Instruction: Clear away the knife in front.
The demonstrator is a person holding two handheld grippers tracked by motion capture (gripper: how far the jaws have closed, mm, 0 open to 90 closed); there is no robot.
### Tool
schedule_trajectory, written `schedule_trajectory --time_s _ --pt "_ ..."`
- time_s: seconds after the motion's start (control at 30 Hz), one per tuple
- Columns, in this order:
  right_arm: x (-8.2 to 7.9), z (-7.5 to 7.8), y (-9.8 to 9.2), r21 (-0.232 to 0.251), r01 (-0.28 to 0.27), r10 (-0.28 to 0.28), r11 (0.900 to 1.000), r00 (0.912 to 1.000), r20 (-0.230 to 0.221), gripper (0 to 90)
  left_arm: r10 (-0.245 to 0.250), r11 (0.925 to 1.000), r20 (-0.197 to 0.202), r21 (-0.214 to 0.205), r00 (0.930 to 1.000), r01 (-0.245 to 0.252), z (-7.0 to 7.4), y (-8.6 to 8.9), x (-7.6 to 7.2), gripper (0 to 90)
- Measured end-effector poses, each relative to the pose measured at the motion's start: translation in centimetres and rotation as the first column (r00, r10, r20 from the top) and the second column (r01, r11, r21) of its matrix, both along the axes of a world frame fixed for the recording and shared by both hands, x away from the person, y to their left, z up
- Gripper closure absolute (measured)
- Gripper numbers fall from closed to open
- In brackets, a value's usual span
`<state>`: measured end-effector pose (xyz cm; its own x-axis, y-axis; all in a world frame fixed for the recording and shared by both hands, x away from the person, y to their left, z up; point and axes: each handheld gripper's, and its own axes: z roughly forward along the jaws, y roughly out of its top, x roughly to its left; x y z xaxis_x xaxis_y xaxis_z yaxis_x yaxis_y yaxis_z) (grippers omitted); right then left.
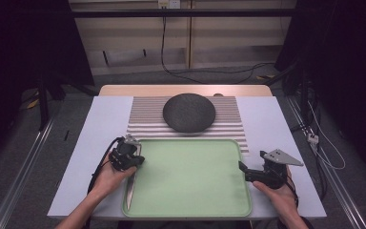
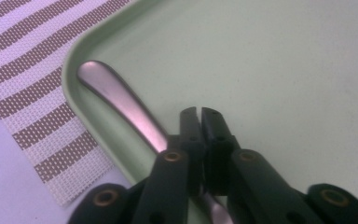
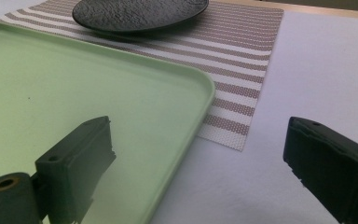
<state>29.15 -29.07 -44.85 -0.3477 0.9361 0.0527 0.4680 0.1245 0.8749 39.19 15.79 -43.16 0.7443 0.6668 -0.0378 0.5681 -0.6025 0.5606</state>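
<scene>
Knife parked along the tray's left edge

My left hand-held gripper [image 2: 200, 116] hovers over the knife [image 2: 121, 102] with jaws together on nothing, the knife lying inside the green tray [image 1: 190, 210]; my right hand-held gripper [image 3: 196, 154] waits spread apart beside the tray.

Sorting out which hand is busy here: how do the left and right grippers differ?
The left gripper has its jaws shut on the metal utensil lying in the green tray; the right gripper has its jaws wide open, holding nothing. The left is over the tray's left edge; the right straddles its right edge. Both are black and hand-held.
</scene>
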Motion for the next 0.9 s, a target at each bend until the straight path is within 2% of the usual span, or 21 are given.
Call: schedule_trajectory --time_s 0.03,0.17,0.2,0.3,0.33,0.4,0.43,0.47,0.5,0.53,0.6,0.63,0.67,0.7,0.73,0.77,0.83,0.9 --pt "0.0 0.0 0.0 0.0 0.0 0.0 1.0 1.0 0.0 8.4 0.007 1.0 0.014 0.002 0.9999 -0.007 0.0 -0.1 -0.1 85.5" --pt "0.0 0.0 0.0 -0.001 0.0 0.0 1.0 1.0 0.003 8.5 0.001 0.9999 0.011 -0.017 0.9999 -0.001 -0.2 -0.2 0.0 79.4" --pt "0.0 0.0 0.0 -0.001 0.0 0.0 1.0 1.0 0.003 8.5 0.002 0.9997 0.022 -0.026 0.9998 -0.002 -0.1 -0.3 0.0 79.4" --pt "0.0 0.0 0.0 0.001 -0.001 0.001 1.0 1.0 0.004 8.5 -0.007 0.9984 0.042 -0.055 0.9991 0.01 0.2 -0.2 -0.1 66.5" --pt "0.0 0.0 0.0 0.001 -0.001 0.001 1.0 1.0 0.004 8.5 -0.002 0.9978 0.049 -0.067 0.9988 0.006 0.3 -0.1 -0.1 66.5" --pt "0.0 0.0 0.0 0.0 0.0 0.0 1.0 1.0 0.004 8.5 0.011 0.9956 0.061 -0.093 0.9981 -0.006 0.4 0.0 -0.1 56.0" --pt "0.0 0.0 0.0 0.002 0.0 0.0 1.0 1.0 0.004 8.5 0.029 0.9953 0.078 -0.094 0.9965 -0.021 0.5 0.0 -0.1 41.3" --pt "0.0 0.0 0.0 0.001 -0.001 0.001 1.0 1.0 0.004 8.5 0.037 0.9944 0.089 -0.102 0.9953 -0.028 0.5 0.1 0.0 34.0" --pt "0.0 0.0 0.0 0.002 0.0 0.0 1.0 1.0 0.005 8.5 0.049 0.9929 0.096 -0.113 0.9942 -0.038 0.6 0.2 0.0 28.9" --pt "0.0 0.0 0.0 0.002 0.0 0.0 1.0 1.0 0.005 8.5 0.056 0.9929 0.11 -0.111 0.9923 -0.044 0.7 0.3 0.0 28.9" --pt "0.0 0.0 0.0 0.002 0.0 0.0 1.0 1.0 0.004 8.5 0.07 0.9891 0.118 -0.137 0.9905 -0.054 0.9 0.5 0.0 20.3" --pt "0.0 0.0 0.0 0.003 -0.001 0.001 1.0 1.0 0.004 8.5 0.075 0.9894 0.124 -0.133 0.9894 -0.059 0.9 0.5 0.0 17.7" --pt "0.0 0.0 0.0 0.004 0.0 0.0 1.0 1.0 0.003 8.5 0.061 0.9917 0.124 -0.12 0.9905 -0.046 0.9 0.5 0.0 10.1" --pt "0.0 0.0 0.0 0.002 0.0 0.0 1.0 1.0 0.004 8.4 0.047 0.9941 0.131 -0.103 0.9902 -0.034 1.0 0.5 -0.1 10.1" --pt "0.0 0.0 0.0 0.003 -0.001 0.001 1.0 1.0 0.005 8.5 0.053 0.9939 0.137 -0.104 0.9892 -0.039 1.1 0.5 -0.2 7.4" --pt "0.0 0.0 0.0 0.002 -0.001 0.001 1.0 1.0 0.005 8.5 0.078 0.9914 0.151 -0.116 0.9855 -0.06 1.2 0.5 -0.4 8.1" --pt "0.0 0.0 0.0 0.002 -0.002 0.002 1.0 1.0 0.005 8.5 0.061 0.9895 0.167 -0.14 0.984 -0.038 1.6 0.8 -0.6 8.2" --pt "0.0 0.0 0.0 0.003 -0.002 0.002 1.0 1.0 0.006 8.5 0.075 0.9859 0.176 -0.161 0.9815 -0.046 2.0 0.9 -0.9 8.2"
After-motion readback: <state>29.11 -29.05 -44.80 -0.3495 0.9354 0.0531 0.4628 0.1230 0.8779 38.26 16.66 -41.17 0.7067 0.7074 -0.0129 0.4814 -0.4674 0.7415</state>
